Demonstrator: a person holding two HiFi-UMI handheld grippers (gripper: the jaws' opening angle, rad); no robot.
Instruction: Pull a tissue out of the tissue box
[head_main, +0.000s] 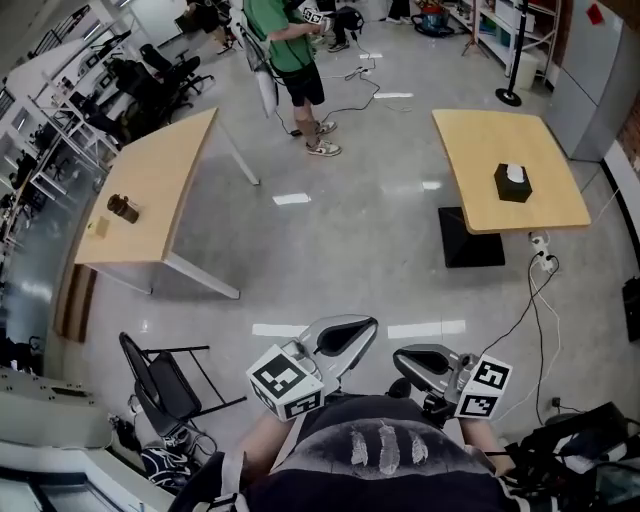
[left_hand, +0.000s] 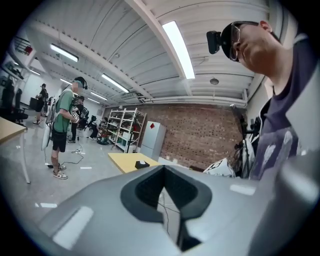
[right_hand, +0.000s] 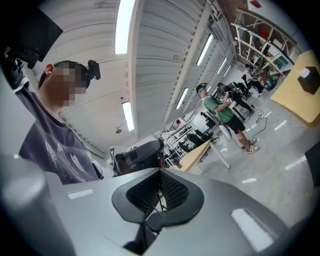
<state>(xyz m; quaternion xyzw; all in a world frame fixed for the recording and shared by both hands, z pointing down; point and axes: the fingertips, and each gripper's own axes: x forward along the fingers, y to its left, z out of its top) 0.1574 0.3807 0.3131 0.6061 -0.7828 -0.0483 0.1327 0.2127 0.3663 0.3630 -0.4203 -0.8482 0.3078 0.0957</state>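
Note:
The black tissue box (head_main: 513, 183), with a white tissue sticking out of its top, stands on the light wooden table (head_main: 480, 140) at the far right, across the floor from me. It also shows small in the left gripper view as the tissue box (left_hand: 142, 164) and at the right edge of the right gripper view as the tissue box (right_hand: 309, 79). Both grippers are held close to my chest, tips turned toward each other. My left gripper (head_main: 345, 335) (left_hand: 164, 167) is shut and holds nothing. My right gripper (head_main: 420, 358) (right_hand: 161, 171) has its pads together, with nothing between them.
A second long table (head_main: 150, 190) at the left carries a brown object (head_main: 123, 208). A person in a green shirt (head_main: 290, 45) stands at the back. A black folding chair (head_main: 165, 385) is near my left. Cables and a power strip (head_main: 543, 262) lie by the right table's base.

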